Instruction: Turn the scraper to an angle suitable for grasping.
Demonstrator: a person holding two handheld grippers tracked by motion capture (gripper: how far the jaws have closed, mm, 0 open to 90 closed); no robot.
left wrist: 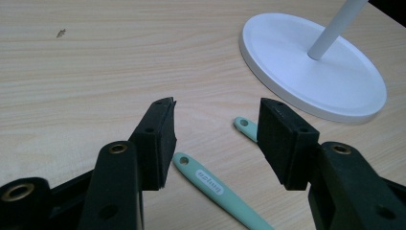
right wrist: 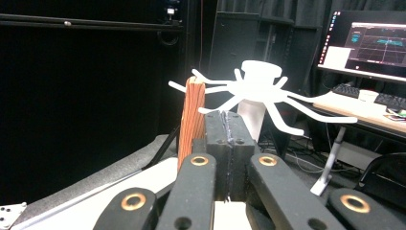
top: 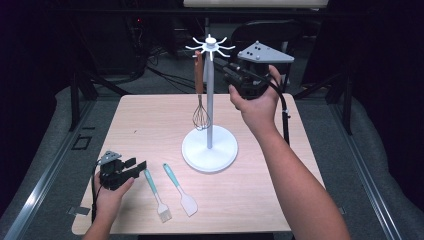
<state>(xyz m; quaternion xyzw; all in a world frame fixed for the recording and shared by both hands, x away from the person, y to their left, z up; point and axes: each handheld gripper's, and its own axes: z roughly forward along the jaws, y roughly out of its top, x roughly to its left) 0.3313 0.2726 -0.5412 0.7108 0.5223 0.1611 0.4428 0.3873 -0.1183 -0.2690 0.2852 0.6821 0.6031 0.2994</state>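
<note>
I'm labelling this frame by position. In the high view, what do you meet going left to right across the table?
Left hand-held gripper → pastry brush → teal spatula → whisk hanging on the rack → white rack's base → right hand-held gripper.

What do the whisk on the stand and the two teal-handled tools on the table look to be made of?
Whisk: a reddish-brown handle with visible grain, likely wood, and thin dark wire loops, probably metal. Pastry brush and spatula: smooth matte teal handles, seemingly plastic or silicone; the spatula's pale blade looks like silicone, the brush's pale bristles could be either. Stand: uniform matte white, maybe painted metal.
</note>
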